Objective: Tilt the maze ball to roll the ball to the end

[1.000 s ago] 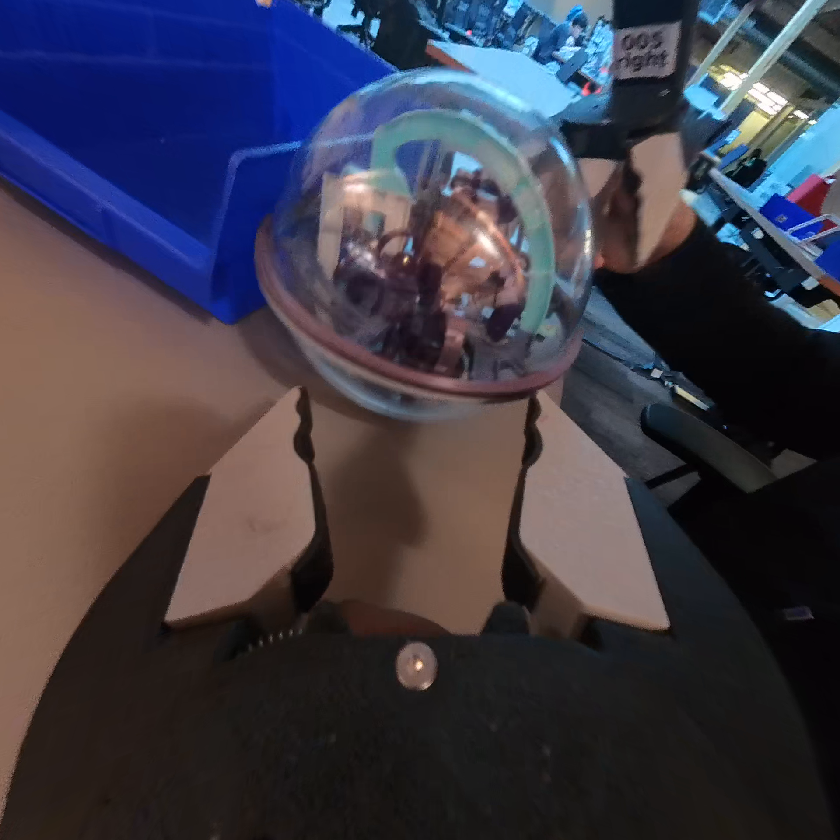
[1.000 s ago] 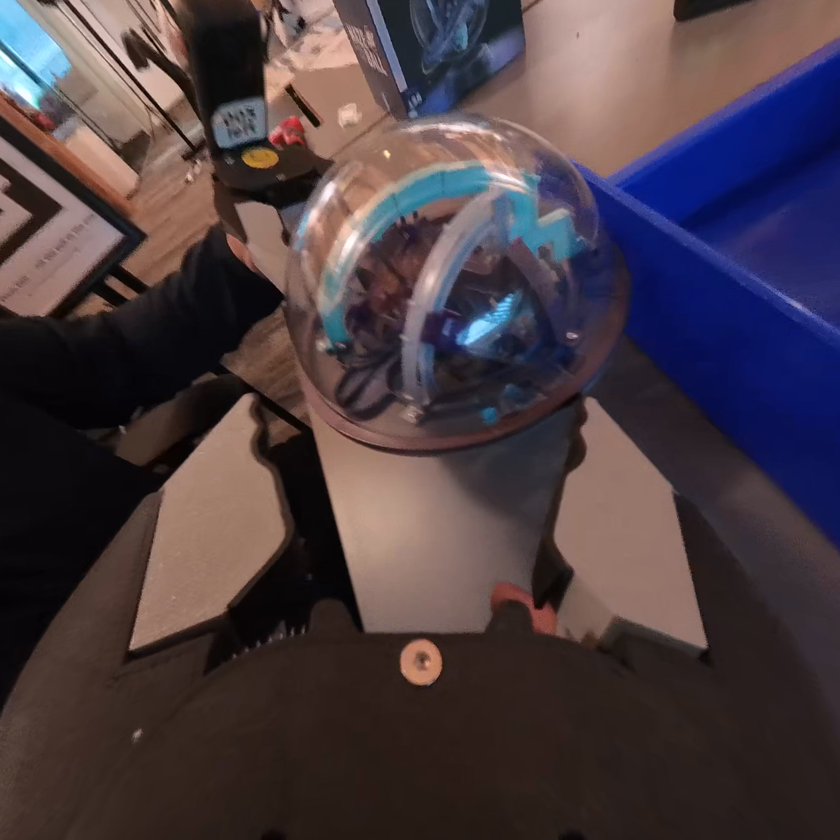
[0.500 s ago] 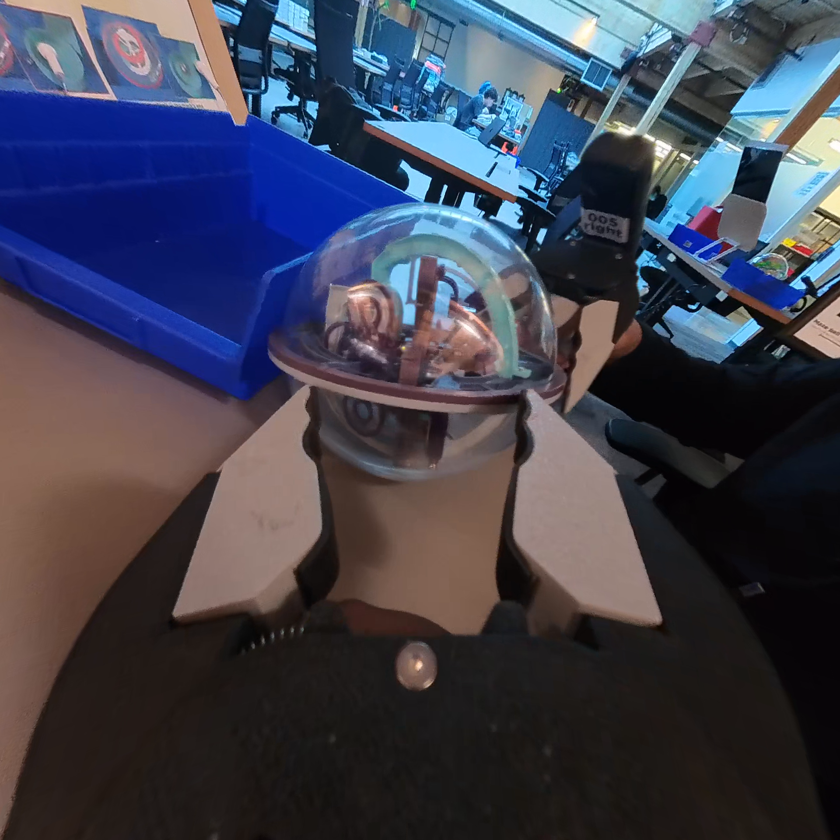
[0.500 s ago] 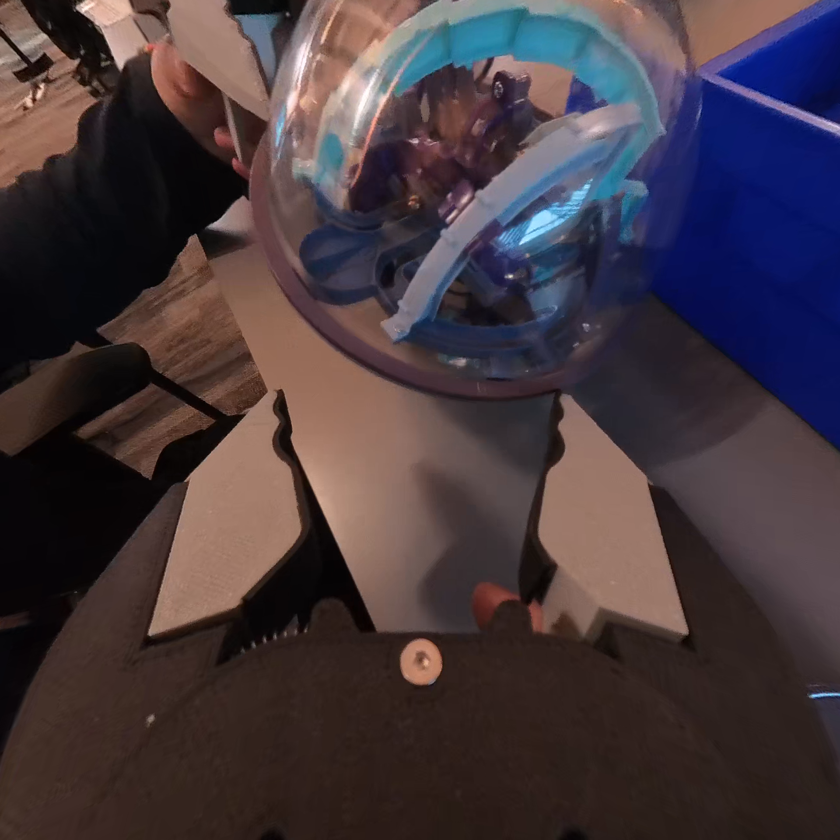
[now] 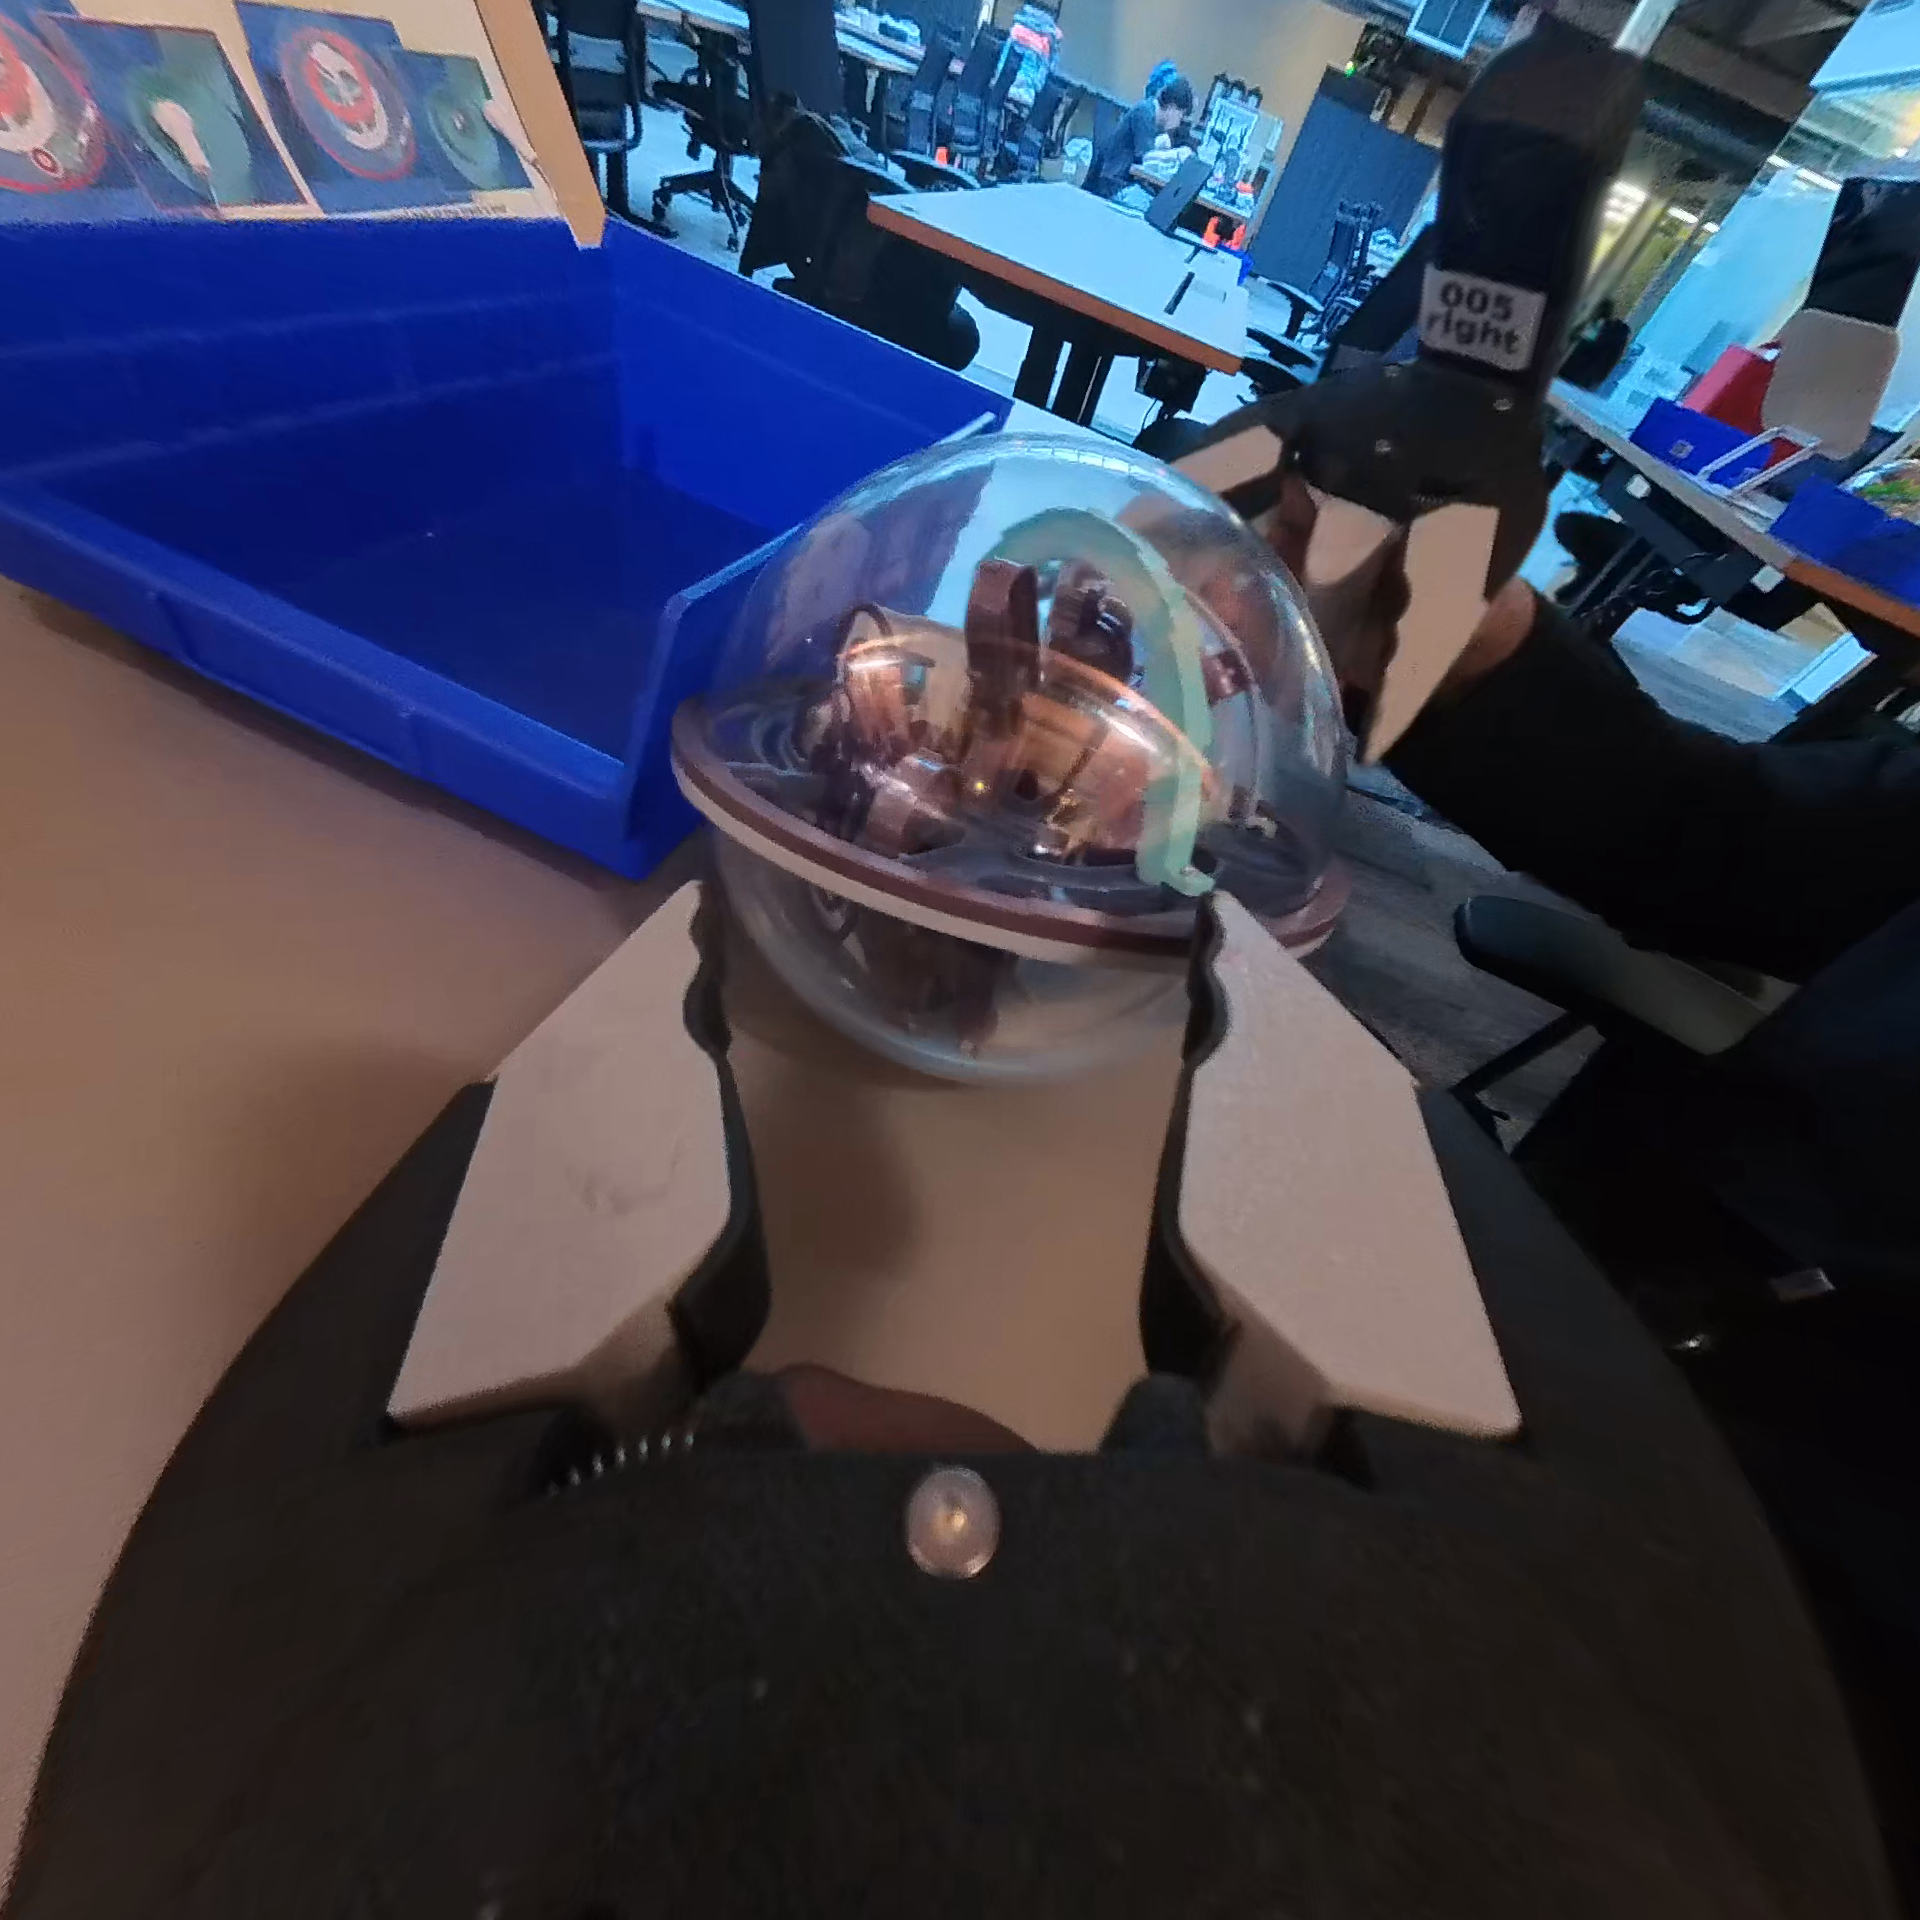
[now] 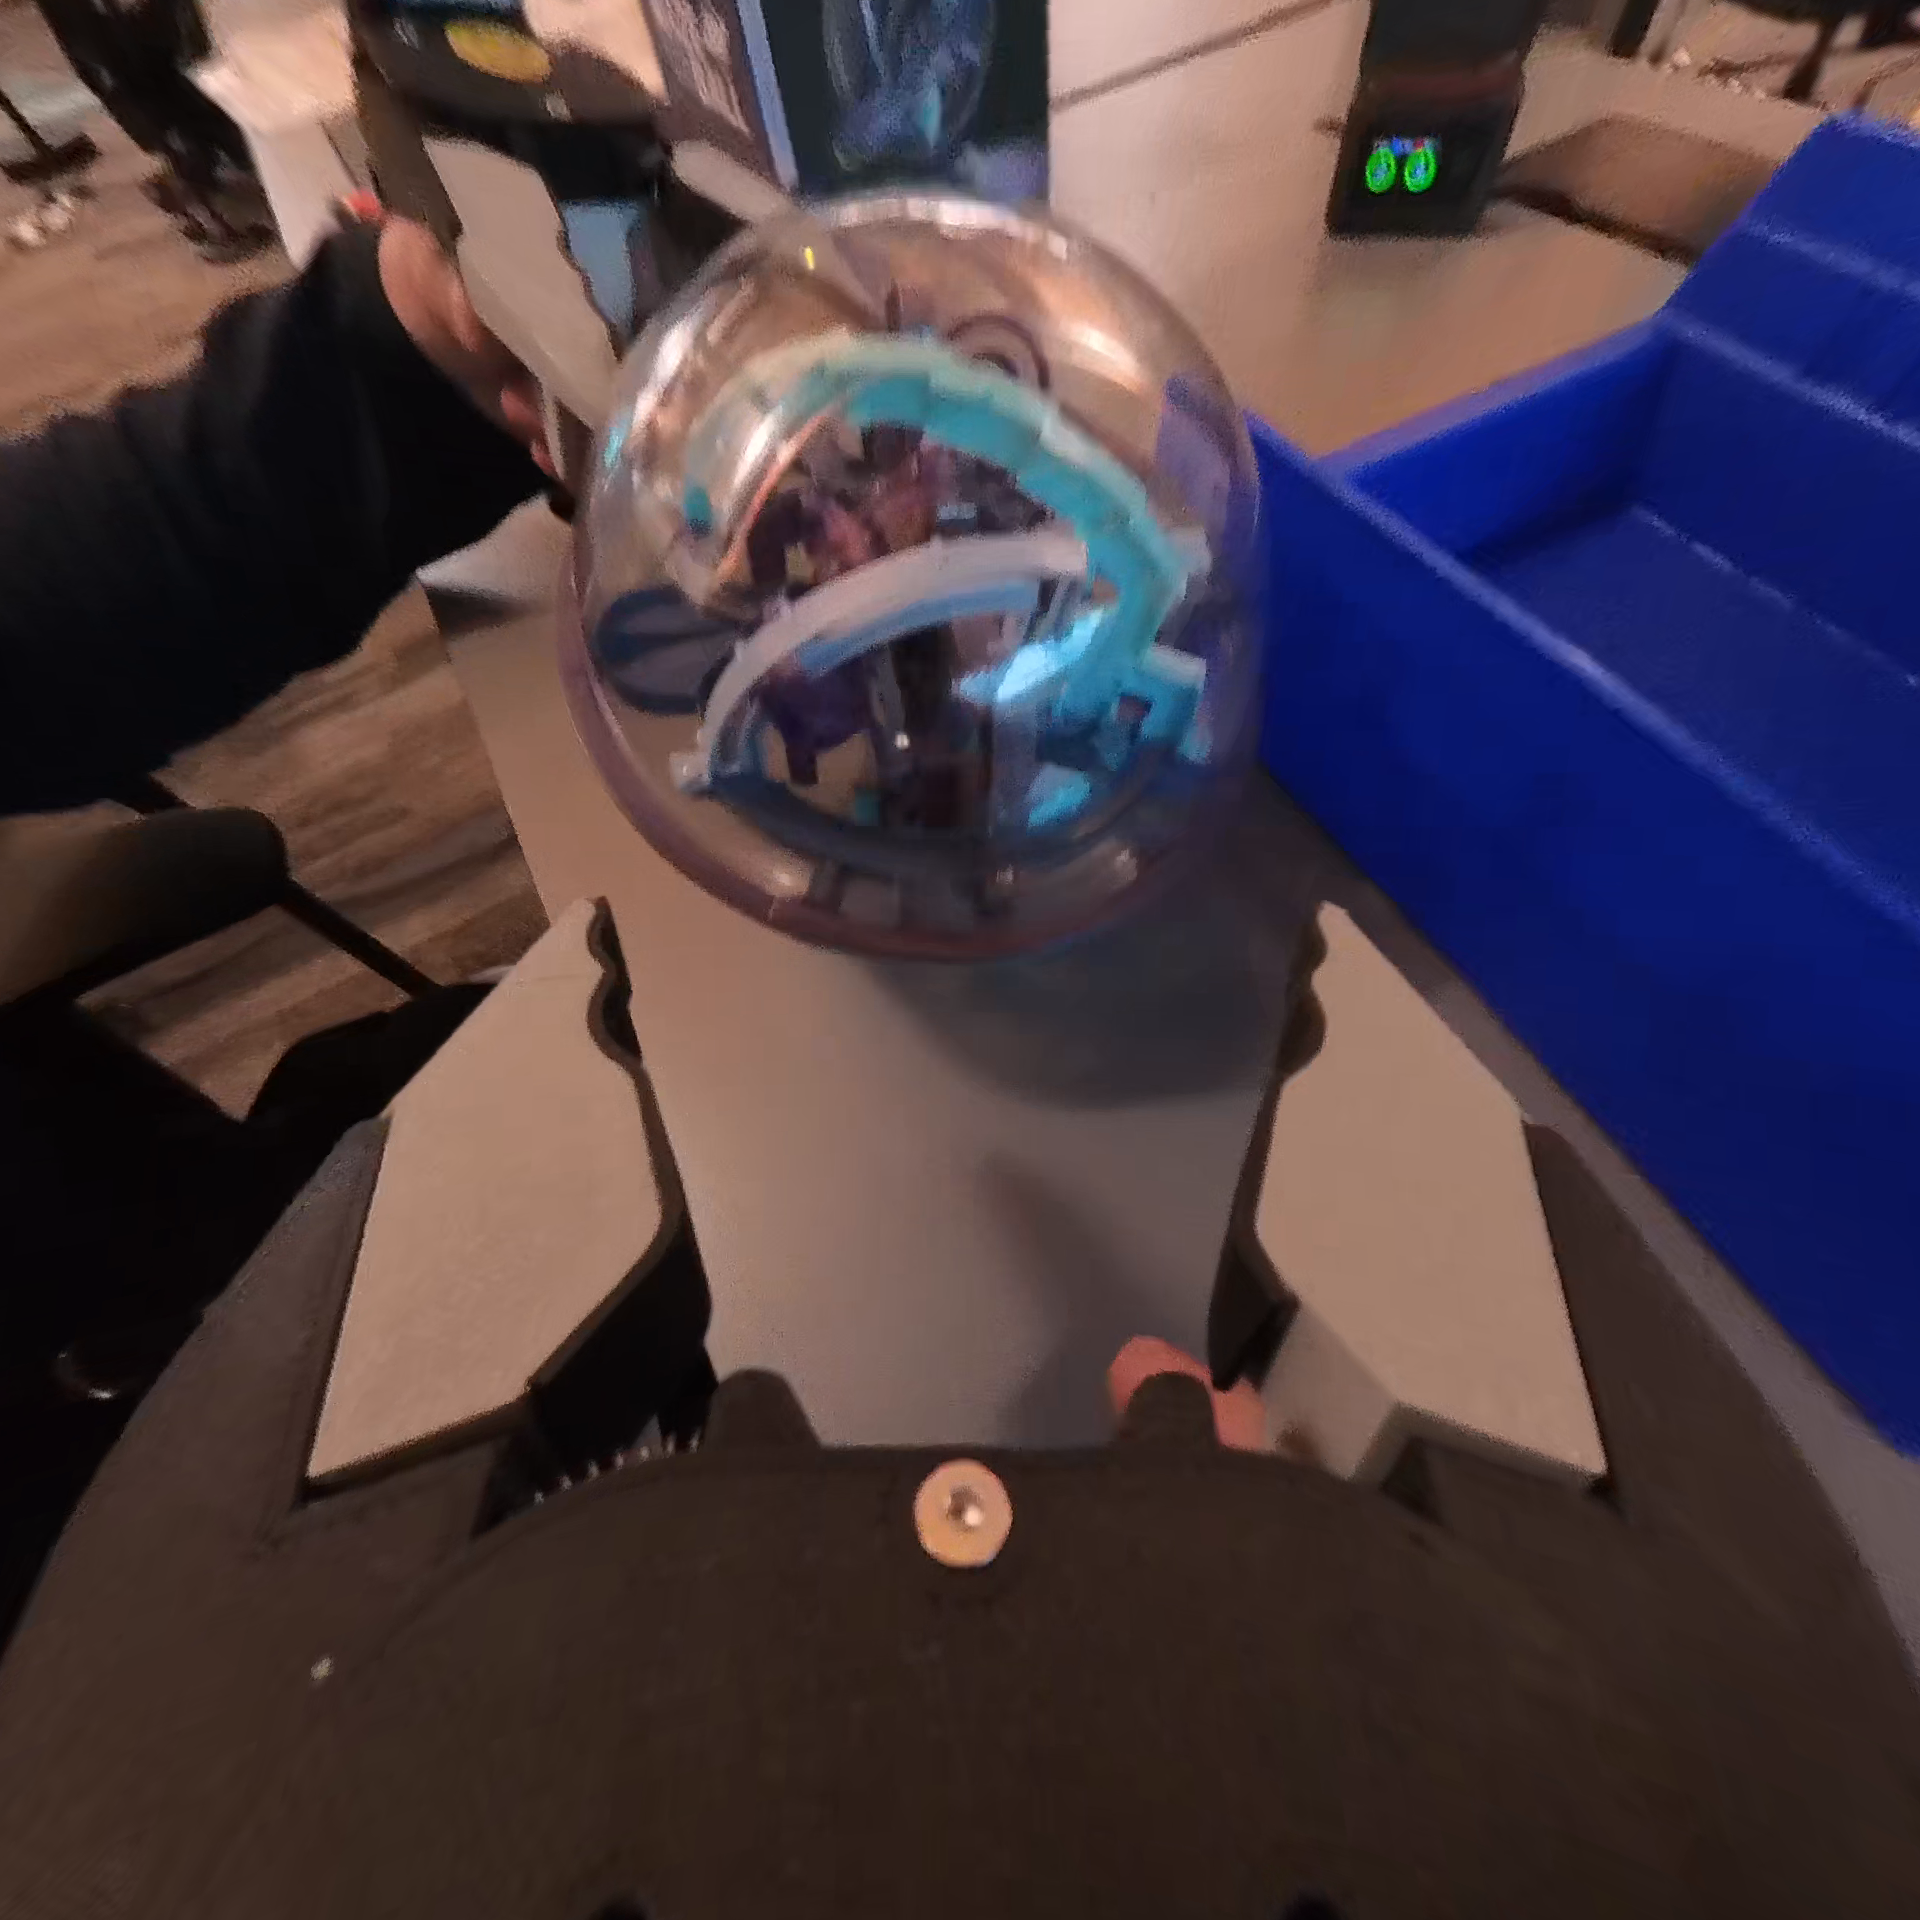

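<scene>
Two hand-held grippers on one toy. Left hand-held gripper [image 5: 951, 935]: clamped by its pale fingertips on the lower half of the maze ball [image 5: 1008, 748], with the dark rim band resting just above the tips and sloping down to the right. Right hand-held gripper [image 6: 956, 925]: spread wide, with the maze ball [image 6: 914, 582] just at and beyond its tips; could not tell whether those tips touched it. Held the clear sphere up off the tan tabletop [image 5: 208, 987], with teal, grey and purple tracks showing inside. Could not make out the small ball within. Lay just behind the sphere, on the tabletop: a blue bin [image 5: 364, 499]. Showed at the left of the right wrist view: a dark sleeve [image 6: 208, 551].
</scene>
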The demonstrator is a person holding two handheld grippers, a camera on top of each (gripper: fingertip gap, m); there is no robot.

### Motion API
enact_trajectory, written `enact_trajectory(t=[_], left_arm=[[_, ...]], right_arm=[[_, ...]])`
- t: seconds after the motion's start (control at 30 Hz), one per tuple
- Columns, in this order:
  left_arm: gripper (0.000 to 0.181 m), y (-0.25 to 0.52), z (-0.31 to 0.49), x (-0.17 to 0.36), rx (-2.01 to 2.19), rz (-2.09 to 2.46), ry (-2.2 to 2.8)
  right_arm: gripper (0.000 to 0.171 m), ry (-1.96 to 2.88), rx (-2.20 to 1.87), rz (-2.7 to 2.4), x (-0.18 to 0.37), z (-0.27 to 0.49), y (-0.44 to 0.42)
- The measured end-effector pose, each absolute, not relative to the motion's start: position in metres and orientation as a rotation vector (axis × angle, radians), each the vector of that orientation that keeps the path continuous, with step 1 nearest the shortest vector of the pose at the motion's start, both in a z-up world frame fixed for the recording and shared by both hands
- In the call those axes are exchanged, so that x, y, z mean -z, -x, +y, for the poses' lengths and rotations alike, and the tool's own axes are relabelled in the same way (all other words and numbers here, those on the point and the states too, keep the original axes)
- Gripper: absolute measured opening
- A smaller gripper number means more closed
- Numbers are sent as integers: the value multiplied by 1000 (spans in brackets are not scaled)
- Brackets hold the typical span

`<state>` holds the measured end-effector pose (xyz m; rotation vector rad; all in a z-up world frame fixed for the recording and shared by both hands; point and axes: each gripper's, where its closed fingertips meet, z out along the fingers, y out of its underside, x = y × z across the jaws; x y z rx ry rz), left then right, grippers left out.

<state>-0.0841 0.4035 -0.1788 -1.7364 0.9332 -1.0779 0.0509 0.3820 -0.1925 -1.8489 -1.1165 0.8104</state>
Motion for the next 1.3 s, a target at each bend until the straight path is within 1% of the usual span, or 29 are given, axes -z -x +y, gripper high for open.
enact_trajectory(t=[0.1,0.17,0.2,0.23,0.27,0.33,0.4,0.47,0.53,0.6,0.63,0.7,0.8,0.83,0.93,1.0,1.1,1.3], left_arm=[[86,88,408,178,1062,908,1739],[85,90,407,178,1065,890,1750],[85,90,404,179,1071,889,1753],[85,91,401,180,1070,891,1758],[89,91,399,182,1060,897,1764],[97,93,396,186,1020,896,1783],[97,98,395,187,995,880,1787],[96,103,396,187,972,844,1790],[97,107,391,185,991,817,1791],[98,106,378,184,1025,817,1778],[101,104,369,186,1027,842,1779],[105,99,357,197,963,902,1782],[109,89,359,220,768,993,1789],[109,89,365,227,663,1020,1789],[105,81,375,229,422,1153,1663],[110,77,384,232,288,1215,1597],[119,71,390,236,273,1232,1603],[118,63,397,236,340,1214,1646]], right_arm=[[124,1817,-883,-1147,187,384,-36],[119,1812,-912,-1198,192,375,-24],[120,1827,-880,-1201,197,374,-21],[116,1843,-835,-1205,202,372,-20],[112,1860,-808,-1208,206,369,-20],[110,1878,-800,-1216,209,359,-19],[105,1866,-780,-1230,204,356,-23],[110,1823,-743,-1210,191,369,-28],[123,1756,-736,-1225,177,384,-27],[135,1735,-749,-1294,174,394,-20],[139,1725,-764,-1345,174,396,-15],[138,1658,-837,-1465,174,390,-2],[134,1613,-837,-1606,187,389,8],[136,1601,-837,-1634,192,390,10],[137,1580,-859,-1654,202,390,11],[138,1560,-850,-1643,206,391,12],[140,1516,-840,-1605,206,393,12],[146,1507,-977,-1432,201,400,14]])
